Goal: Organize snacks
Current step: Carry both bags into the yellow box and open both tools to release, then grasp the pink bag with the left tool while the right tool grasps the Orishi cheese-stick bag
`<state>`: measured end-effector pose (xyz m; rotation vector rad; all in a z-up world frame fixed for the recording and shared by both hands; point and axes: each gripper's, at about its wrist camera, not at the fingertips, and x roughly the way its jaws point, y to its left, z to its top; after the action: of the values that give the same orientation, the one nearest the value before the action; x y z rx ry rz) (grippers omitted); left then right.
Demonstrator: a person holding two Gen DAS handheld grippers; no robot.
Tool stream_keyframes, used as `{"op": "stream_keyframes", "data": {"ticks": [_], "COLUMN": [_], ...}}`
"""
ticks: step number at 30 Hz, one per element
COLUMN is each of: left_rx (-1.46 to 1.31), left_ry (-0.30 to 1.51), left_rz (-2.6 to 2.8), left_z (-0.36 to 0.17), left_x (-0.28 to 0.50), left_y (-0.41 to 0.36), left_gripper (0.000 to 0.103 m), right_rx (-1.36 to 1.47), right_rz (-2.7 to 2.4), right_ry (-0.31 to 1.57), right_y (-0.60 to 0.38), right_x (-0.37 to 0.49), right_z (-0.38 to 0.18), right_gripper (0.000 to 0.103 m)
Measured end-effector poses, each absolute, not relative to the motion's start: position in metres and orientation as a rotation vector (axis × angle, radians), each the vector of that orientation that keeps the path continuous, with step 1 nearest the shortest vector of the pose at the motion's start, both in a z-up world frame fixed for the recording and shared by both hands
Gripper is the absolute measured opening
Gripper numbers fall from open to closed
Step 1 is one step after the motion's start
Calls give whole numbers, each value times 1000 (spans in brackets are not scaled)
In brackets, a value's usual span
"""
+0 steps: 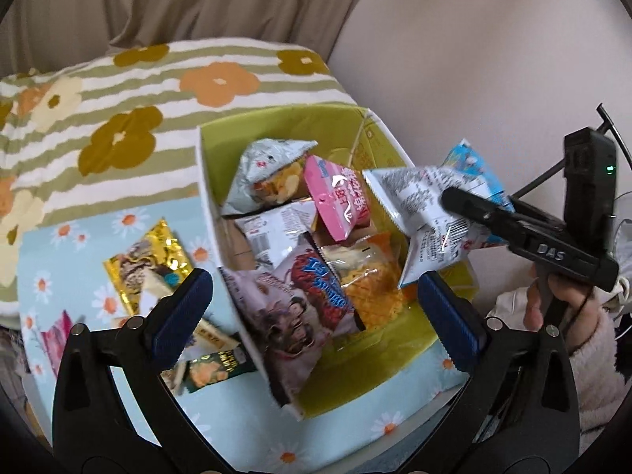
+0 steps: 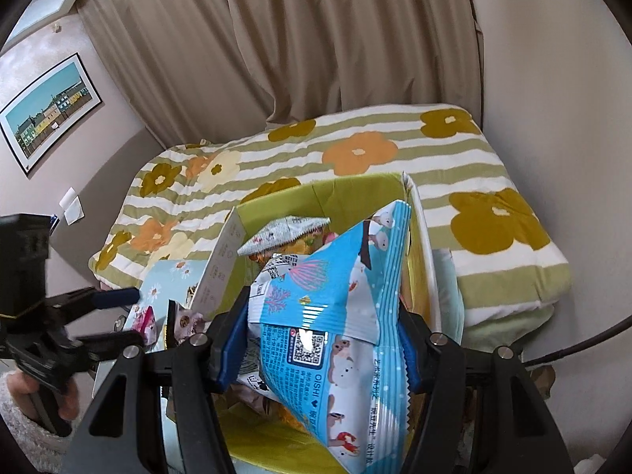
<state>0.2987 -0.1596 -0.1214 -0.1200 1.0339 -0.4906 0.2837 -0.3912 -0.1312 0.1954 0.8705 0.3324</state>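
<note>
- At far left, loose snacks lie on the daisy-print cloth [image 1: 79,260] outside the box: a gold packet [image 1: 146,264], and nearer the camera a small green packet [image 1: 215,367].
- The left gripper [image 1: 316,308] hovers over the near-left corner of the box, its blue-padded jaws spread wide with nothing between them. The gold packet sits just left of its left finger, so this hand is the nearer one for the loose snacks.
- The green-lined box [image 1: 276,122] sits in the middle, on the cloth and against the flowered blanket [image 1: 118,91]. Inside it packets overlap: a silver-grey one [image 1: 264,170] at the back, a pink one [image 1: 339,197] beside it, an orange one [image 1: 367,276] and a red-and-blue one [image 1: 316,284] towards the front.
- At right, the right gripper [image 2: 312,339] is clamped on the blue packet [image 2: 335,296], its pads pressing the packet's two side edges.
- The blue packet's long axis runs forward along the fingers, and its far end reaches over the box's right-hand side.
- The packet appears to hang above the pile rather than rest on it, though contact underneath is hidden.
- The drop likely turns on this: the box opening lies directly below and ahead of the held packet.
</note>
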Motion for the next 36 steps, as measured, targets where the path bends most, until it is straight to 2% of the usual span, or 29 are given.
{"op": "stream_keyframes", "data": {"ticks": [12,14,15,16,36], "left_rx": [-174,-175,-176,-175,-171], "left_ry": [1044,1041,1040,1038,905], "left_rz": [-456,-451,-449,-446,-281], "left_z": [-126,-126,-126,-125,-101], "left_x": [290,288,287,285,218], "left_y": [-141,-140,-140,-140,-104], "left_gripper": [102,102,102,102,102], "right_rx": [223,228,221,206,59], "right_rz": [353,326,306,280,390], "right_ry": [934,956,958,941,780], "right_y": [-375,-376,-377,-378,-359], "right_x": [301,304,303,299,241], "right_z": [-151,-157,-159,-158,-103], "right_gripper": [61,74,91,103,103]}}
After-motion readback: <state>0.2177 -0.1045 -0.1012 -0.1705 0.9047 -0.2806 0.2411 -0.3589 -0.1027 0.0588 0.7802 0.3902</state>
